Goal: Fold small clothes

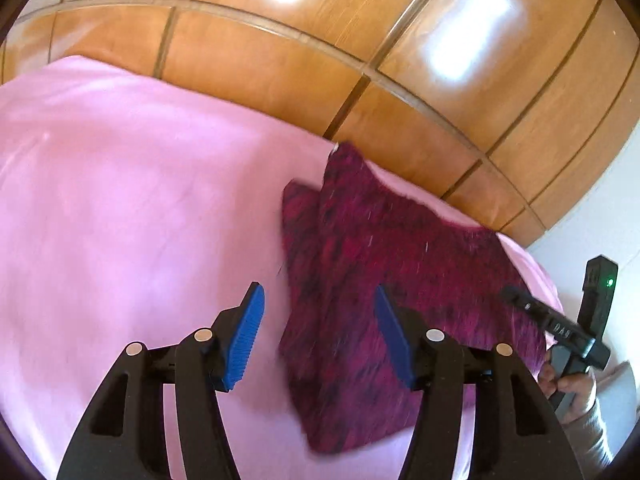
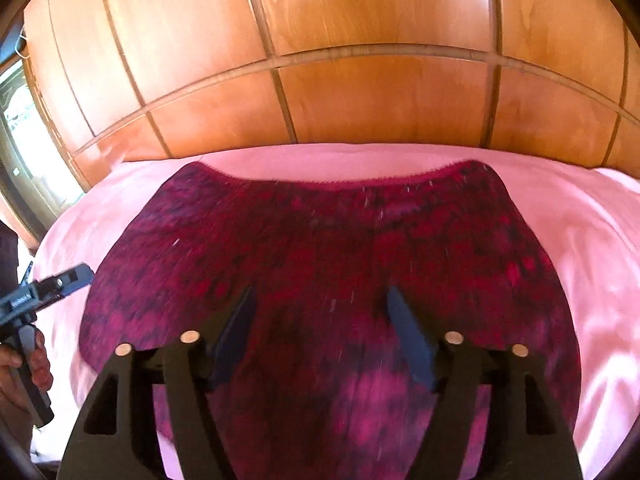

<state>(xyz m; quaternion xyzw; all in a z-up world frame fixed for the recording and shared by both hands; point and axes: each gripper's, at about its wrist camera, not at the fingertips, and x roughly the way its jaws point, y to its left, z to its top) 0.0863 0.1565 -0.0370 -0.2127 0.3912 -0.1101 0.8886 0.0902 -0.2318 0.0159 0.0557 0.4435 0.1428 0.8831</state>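
A small magenta and dark red knitted garment [image 2: 328, 256] lies spread flat on a pink sheet [image 2: 592, 240]. In the left wrist view the garment [image 1: 384, 264] lies to the right, with a fold along its left edge. My left gripper [image 1: 318, 300] is open and empty, held above the garment's left edge. My right gripper [image 2: 320, 300] is open and empty, held above the middle of the garment. The right gripper also shows at the right edge of the left wrist view [image 1: 560, 328], and the left gripper at the left edge of the right wrist view [image 2: 56, 284].
The pink sheet [image 1: 120, 208] covers a bed. A glossy wooden panelled wall [image 2: 360, 80] stands right behind the bed. A window or door opening [image 2: 20, 140] is at the far left. A white wall [image 1: 600, 220] is at the right.
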